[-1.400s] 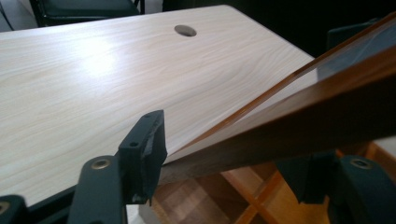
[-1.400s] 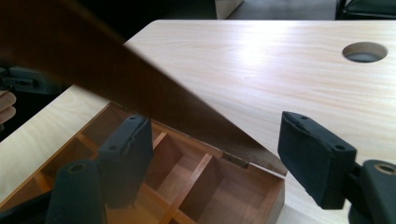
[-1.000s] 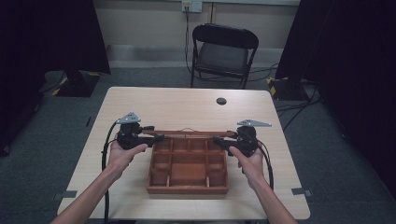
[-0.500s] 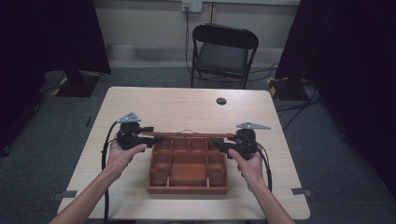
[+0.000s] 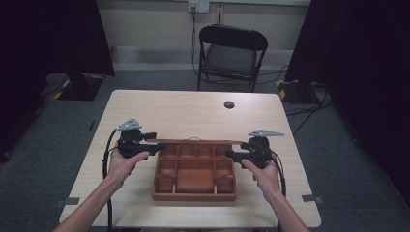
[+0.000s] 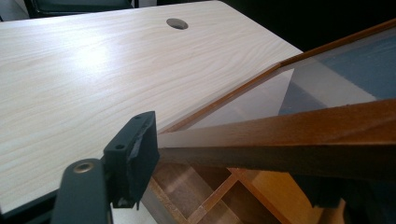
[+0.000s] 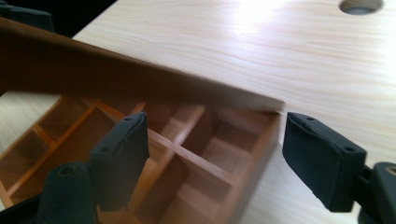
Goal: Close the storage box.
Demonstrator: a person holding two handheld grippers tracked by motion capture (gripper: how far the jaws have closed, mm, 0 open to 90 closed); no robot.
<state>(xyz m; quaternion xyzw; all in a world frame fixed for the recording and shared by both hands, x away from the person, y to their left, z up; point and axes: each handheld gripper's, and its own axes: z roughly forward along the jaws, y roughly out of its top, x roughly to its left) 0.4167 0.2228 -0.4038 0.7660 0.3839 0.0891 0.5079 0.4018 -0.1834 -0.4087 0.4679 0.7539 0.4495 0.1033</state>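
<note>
A pale worktop (image 5: 193, 108) is seen, with a compartmented wooden box (image 5: 195, 173) set near its front edge, between the two hands. The box's glass-paned lid (image 5: 193, 141) is raised along the far rim, its long axis running left to right across the worktop. The left tongs (image 5: 155, 146) are clamped on the lid's left end frame. The right tongs (image 5: 231, 155) are held apart at the right end, the lid edge lying between the jaws, ungripped. Any further lift is judged to turn on the left side, which alone holds it.
</note>
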